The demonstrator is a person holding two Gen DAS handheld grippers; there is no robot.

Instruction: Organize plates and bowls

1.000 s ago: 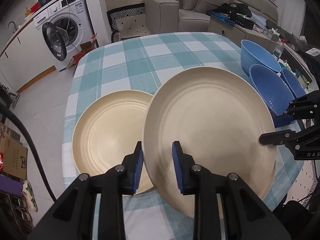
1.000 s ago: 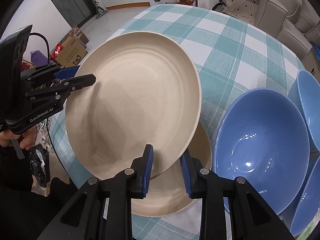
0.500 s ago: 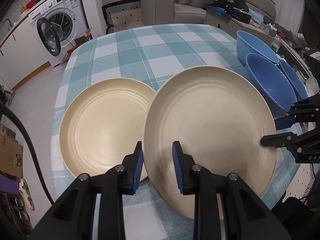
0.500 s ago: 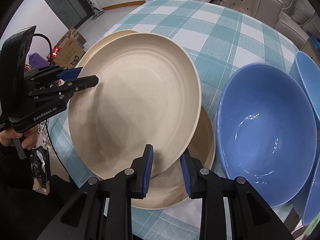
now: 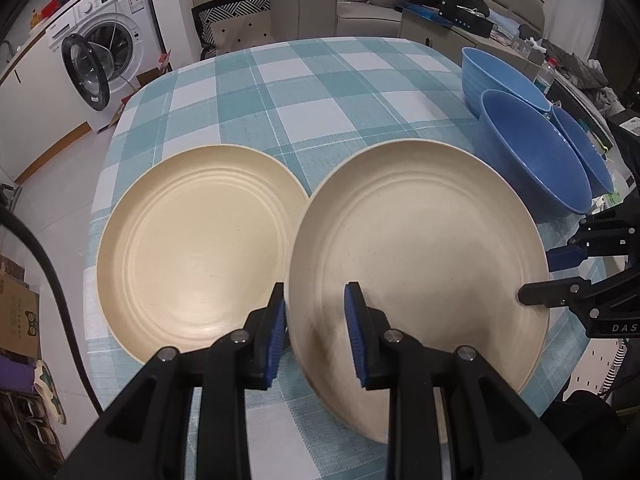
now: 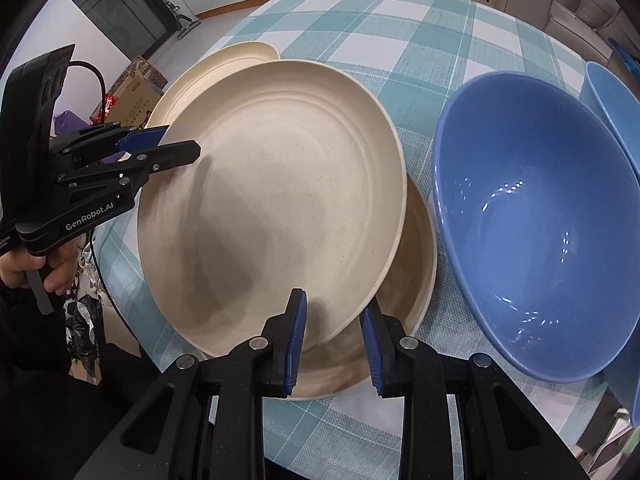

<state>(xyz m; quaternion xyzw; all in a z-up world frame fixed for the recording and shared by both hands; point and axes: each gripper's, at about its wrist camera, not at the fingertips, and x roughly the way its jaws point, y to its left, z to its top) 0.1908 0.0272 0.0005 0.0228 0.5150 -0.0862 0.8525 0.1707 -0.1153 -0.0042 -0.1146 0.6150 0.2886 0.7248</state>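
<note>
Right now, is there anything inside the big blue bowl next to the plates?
No, the big blue bowl shows only its bare glossy inside with light glints in the right wrist view.

A washing machine (image 5: 105, 46) with open door stands left, a grey sofa (image 5: 360, 4) behind.
</note>
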